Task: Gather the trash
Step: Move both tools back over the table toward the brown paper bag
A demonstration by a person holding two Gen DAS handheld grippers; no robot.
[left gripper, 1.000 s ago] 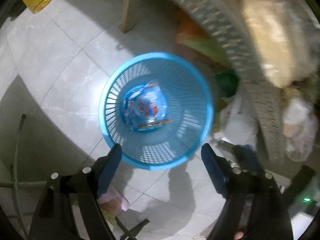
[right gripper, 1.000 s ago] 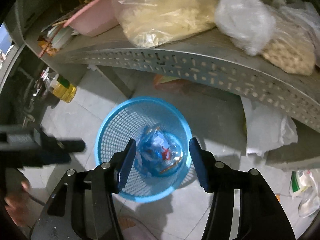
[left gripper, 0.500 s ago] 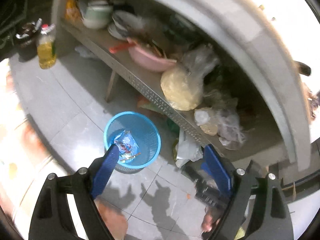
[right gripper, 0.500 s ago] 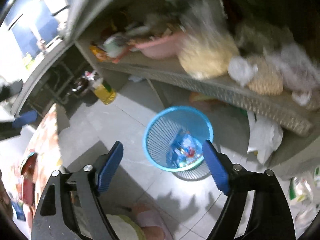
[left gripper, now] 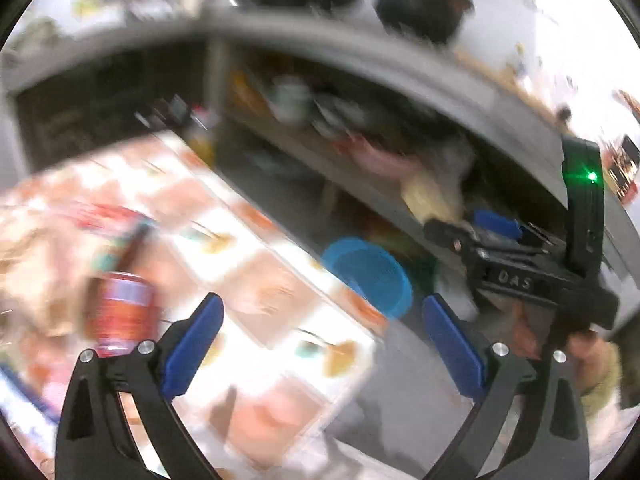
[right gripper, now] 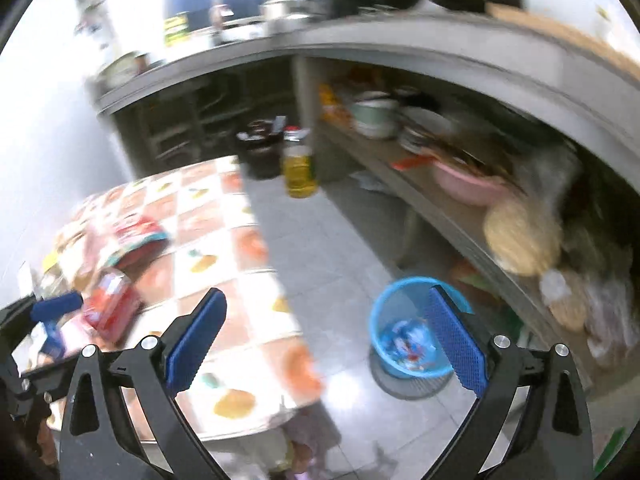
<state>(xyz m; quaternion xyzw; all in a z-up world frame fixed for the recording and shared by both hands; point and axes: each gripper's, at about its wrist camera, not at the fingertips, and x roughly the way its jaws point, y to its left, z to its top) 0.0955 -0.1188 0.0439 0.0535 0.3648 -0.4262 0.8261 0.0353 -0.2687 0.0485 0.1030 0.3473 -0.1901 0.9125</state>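
A blue mesh trash basket (right gripper: 390,364) stands on the tiled floor beside a low shelf, and a blue wrapper (right gripper: 404,344) lies in it. My right gripper (right gripper: 326,320) is high above the floor with the basket behind its right finger. Its jaws are opening with nothing between them. My left gripper (left gripper: 320,320) is over the edge of a table with a patterned cloth (left gripper: 256,292). Its jaws are also opening and hold nothing. On the blurred table a red can (left gripper: 120,312) stands left of it. Red packets (right gripper: 112,300) lie on the cloth.
My right gripper (left gripper: 460,227), held by a hand (left gripper: 592,352), shows at the right of the left wrist view. The shelf (right gripper: 404,188) carries a pink bowl (right gripper: 468,184) and food bags (right gripper: 520,236). An oil bottle (right gripper: 298,168) stands on the floor. A counter runs above.
Both grippers have risen and drawn back from just above the basket, which now looks small and far. Their jaws have spread wider. The table with the patterned cloth has come into view.
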